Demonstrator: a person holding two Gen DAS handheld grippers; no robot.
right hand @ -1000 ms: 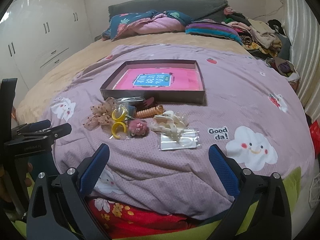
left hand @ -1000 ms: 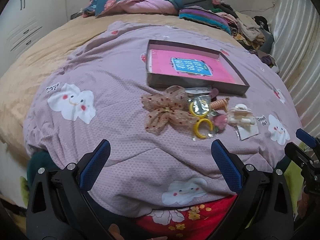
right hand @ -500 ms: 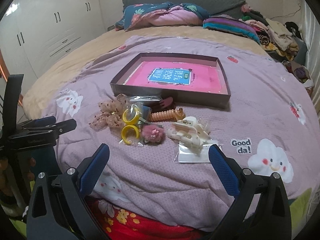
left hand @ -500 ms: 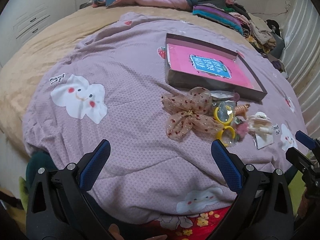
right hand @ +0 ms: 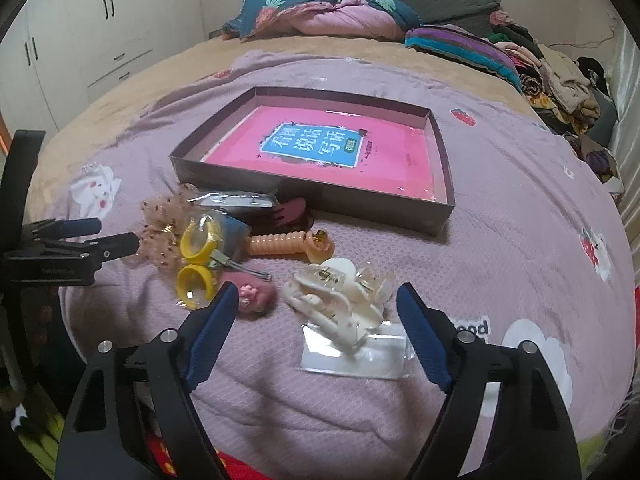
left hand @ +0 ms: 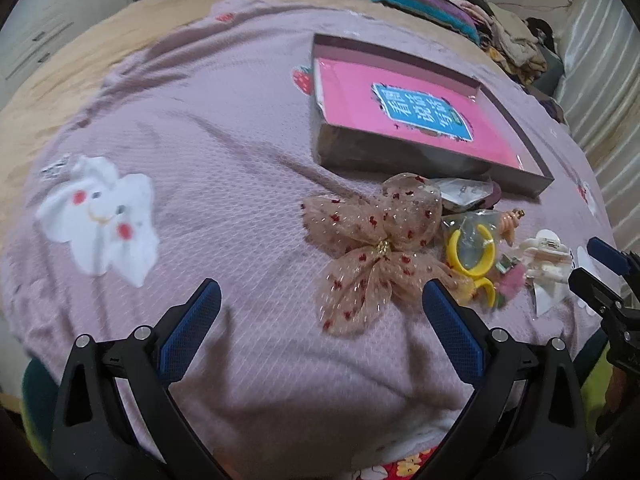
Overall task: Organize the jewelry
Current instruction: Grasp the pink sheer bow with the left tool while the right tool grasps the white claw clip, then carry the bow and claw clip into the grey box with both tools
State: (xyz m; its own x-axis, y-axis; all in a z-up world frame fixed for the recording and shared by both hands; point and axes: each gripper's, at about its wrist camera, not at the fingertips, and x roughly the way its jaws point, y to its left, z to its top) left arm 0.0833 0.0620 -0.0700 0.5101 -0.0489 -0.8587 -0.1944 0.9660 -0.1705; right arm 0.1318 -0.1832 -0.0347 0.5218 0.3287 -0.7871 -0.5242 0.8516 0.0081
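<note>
A pile of hair accessories lies on the purple blanket in front of a shallow brown box [left hand: 400, 152] [right hand: 360, 196] with a pink book inside. The pile has a beige dotted bow [left hand: 376, 240] [right hand: 160, 228], yellow rings in a clear bag [left hand: 472, 244] [right hand: 198, 256], a peach spiral clip [right hand: 284, 242], a pink fuzzy clip [right hand: 256, 294] and a cream claw clip [right hand: 340, 300] [left hand: 544, 256] on a clear packet. My left gripper [left hand: 320, 316] is open and empty just before the bow. My right gripper [right hand: 316, 320] is open and empty, its jaws on either side of the claw clip.
Folded quilts [right hand: 320, 12] and a heap of clothes [right hand: 552, 72] lie at the bed's far end. White wardrobes [right hand: 80, 28] stand to the left. Each gripper shows at the edge of the other's view.
Both grippers have moved forward and down toward the pile. The left one has come close to the bow, the right one close to the claw clip.
</note>
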